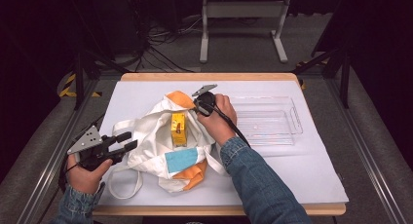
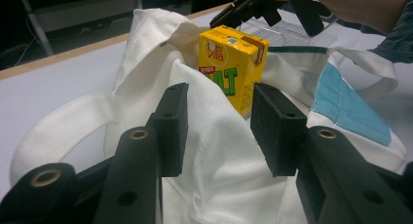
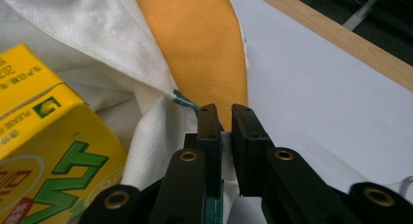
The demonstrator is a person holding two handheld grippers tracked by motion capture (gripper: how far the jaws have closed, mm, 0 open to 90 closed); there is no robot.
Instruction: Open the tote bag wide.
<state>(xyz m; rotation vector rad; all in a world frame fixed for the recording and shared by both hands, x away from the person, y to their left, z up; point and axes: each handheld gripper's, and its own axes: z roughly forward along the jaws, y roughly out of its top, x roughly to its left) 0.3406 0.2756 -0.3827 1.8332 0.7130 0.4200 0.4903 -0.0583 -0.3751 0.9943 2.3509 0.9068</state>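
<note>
My right gripper (image 3: 221, 129) is pinching the rim of the white cloth bag (image 1: 151, 131); my left gripper (image 1: 127, 141) is waiting apart beside it; the yellow juice box (image 1: 178, 129) is sitting inside.

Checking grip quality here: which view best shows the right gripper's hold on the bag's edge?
The right gripper view: the right gripper is pinched shut on the white bag rim. The high view shows the hand covering it; the left gripper view shows its jaws far off above the yellow carton.
</note>
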